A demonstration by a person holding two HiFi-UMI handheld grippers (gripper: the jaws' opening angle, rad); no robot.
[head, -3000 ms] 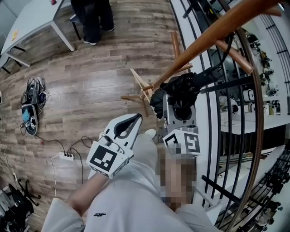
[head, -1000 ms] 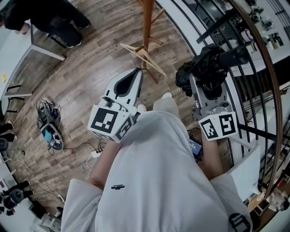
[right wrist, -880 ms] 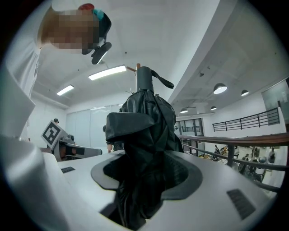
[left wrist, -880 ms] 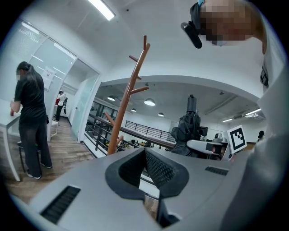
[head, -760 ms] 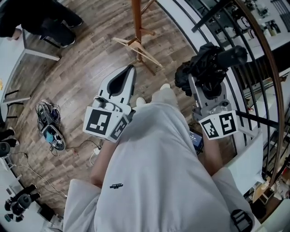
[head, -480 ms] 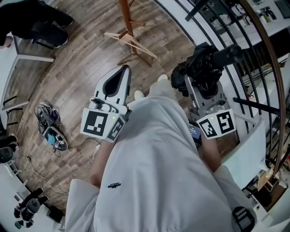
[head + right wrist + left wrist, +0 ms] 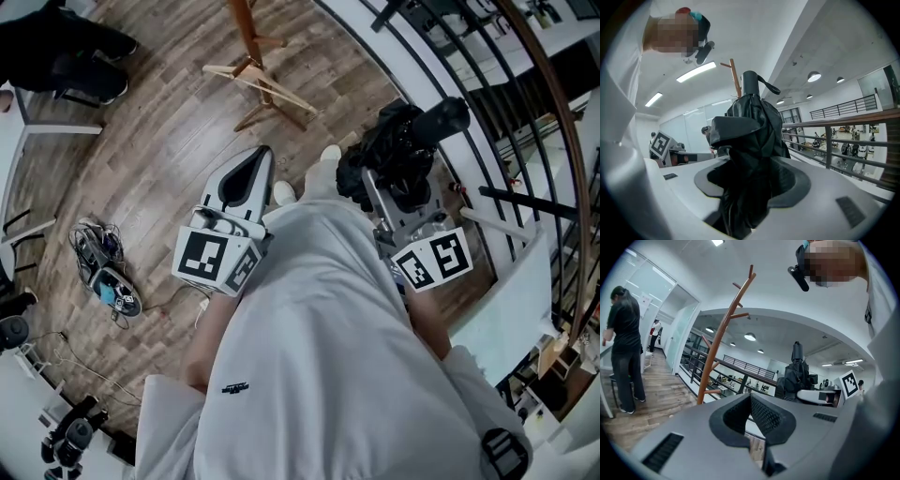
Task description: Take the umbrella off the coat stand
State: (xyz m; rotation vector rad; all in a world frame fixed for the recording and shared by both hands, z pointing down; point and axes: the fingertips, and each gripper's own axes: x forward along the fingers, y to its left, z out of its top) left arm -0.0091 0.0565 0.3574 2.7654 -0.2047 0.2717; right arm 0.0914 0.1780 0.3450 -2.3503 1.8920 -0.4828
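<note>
The black folded umbrella is off the coat stand and sits clamped in the right gripper. In the right gripper view, the 2 jaws press on the crumpled fabric of the umbrella from both sides. Its stubby end with a strap loop rises above the right gripper. The top of the coat stand shows just behind that end, with no contact between them.

In the head view the umbrella lies to the right of the stand's base and nearer the person, well apart from its splayed wooden legs. The left gripper is also on the near side of the stand, almost straight below its base in that view. In the left gripper view the 2 jaws of the left gripper meet at their tips with nothing between them, and the coat stand leans across the scene to the left of them, its pegs bare.

A railing with a wooden handrail runs to the right of the stand. A person in black stands to its left, and a tangle of cables lies on the wooden floor further that way.
</note>
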